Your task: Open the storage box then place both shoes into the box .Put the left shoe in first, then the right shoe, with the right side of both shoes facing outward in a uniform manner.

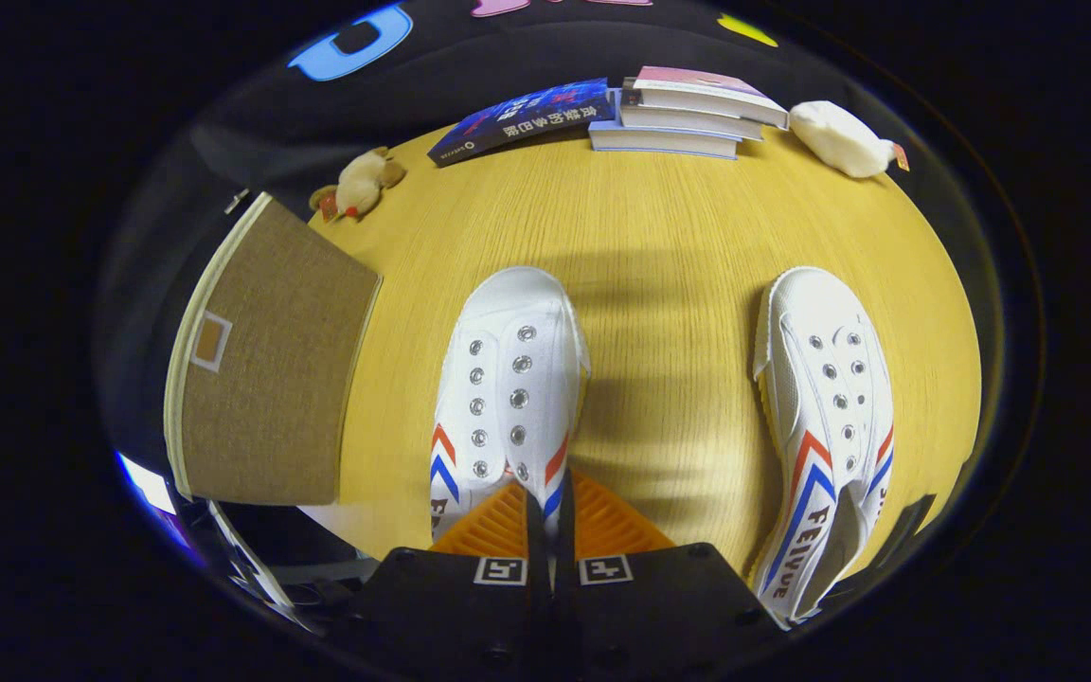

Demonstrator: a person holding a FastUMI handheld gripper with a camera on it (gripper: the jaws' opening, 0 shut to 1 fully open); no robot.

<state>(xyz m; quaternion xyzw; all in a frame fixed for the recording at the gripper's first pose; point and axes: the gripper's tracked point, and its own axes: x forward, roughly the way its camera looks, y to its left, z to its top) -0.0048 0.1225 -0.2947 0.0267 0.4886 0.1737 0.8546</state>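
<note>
Your gripper (550,516) is clamped on the heel end of the white canvas shoe with red and blue chevrons (510,393), both fingers pressing its collar. The matching second shoe (825,417) lies well apart to its right on the yellow wooden table (669,246). The brown fabric storage box (266,369) sits left. Beyond: stacked books (688,118), a dark blue book (527,118), two plush toys (361,185).

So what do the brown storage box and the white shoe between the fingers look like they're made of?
Brown storage box: seemingly woven, linen-like fabric, matte, with visible coarse weave and pale piping. White shoe: likely canvas, matte, with metal-looking shiny eyelets. The gripper appears shut on its heel.
</note>
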